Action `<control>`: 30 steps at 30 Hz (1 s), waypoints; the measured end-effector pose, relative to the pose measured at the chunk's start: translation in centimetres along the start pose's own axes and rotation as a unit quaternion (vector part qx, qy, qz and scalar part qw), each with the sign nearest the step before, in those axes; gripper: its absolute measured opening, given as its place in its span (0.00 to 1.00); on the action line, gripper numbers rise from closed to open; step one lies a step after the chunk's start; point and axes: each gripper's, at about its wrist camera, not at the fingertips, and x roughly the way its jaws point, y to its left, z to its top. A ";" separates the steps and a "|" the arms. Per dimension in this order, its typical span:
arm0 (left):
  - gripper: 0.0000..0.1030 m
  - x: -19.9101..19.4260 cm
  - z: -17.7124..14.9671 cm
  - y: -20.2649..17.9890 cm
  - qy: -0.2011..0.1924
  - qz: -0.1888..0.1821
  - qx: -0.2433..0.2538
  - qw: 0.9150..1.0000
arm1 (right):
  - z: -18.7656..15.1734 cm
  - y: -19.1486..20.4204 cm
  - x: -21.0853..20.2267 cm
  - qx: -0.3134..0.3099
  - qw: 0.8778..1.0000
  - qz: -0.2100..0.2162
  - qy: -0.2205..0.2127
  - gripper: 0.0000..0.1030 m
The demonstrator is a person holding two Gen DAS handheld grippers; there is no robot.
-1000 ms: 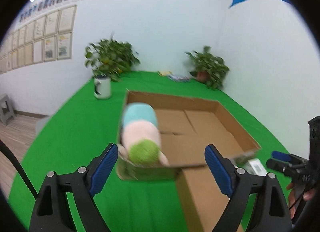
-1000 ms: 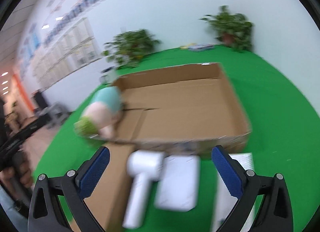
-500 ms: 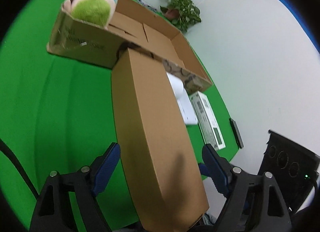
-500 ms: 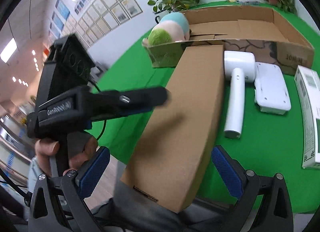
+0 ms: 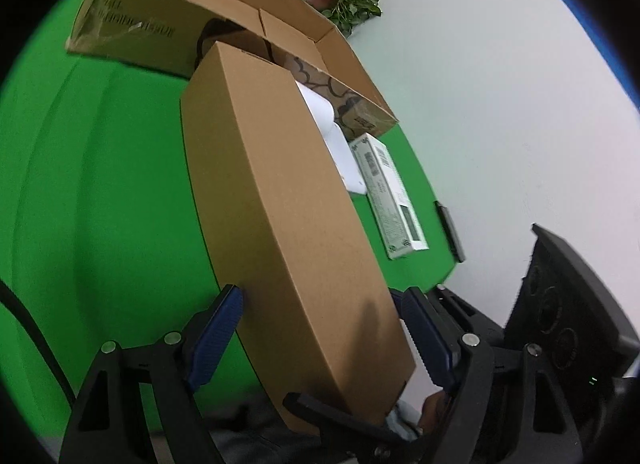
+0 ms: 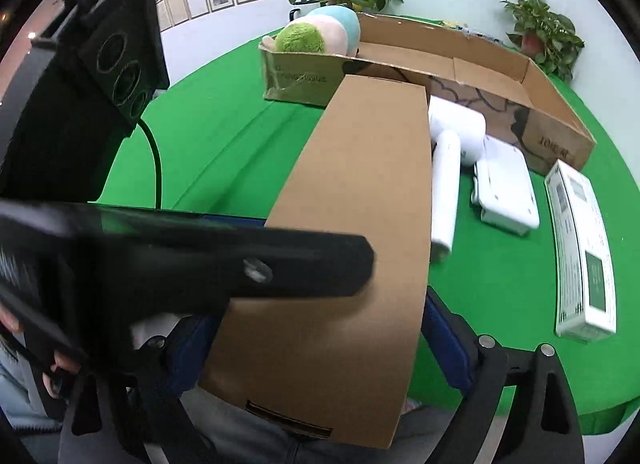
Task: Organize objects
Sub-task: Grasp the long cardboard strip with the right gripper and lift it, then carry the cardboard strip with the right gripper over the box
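Both grippers, left [image 5: 320, 338] and right [image 6: 316, 348], straddle the long box's [image 5: 288, 199] near end, jaws closing but not yet gripping; squeezing evenly should keep it level.

"TISSUE" on open carton [image 6: 298, 77] wall

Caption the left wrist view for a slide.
Left gripper jaws closing around the long cardboard box on the green table.

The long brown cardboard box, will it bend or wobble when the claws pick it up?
The long brown cardboard box looks stiff, with flat sides and crisp edges, so it probably won't flop. Being long and gripped near one end, where the left claw and right claw are closing around it, it may droop or swing.
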 end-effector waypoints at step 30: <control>0.63 -4.4 -2.3 0.6 -0.066 0.072 0.004 0.995 | -1.8 -1.2 -3.3 0.072 0.986 0.148 -0.019 0.80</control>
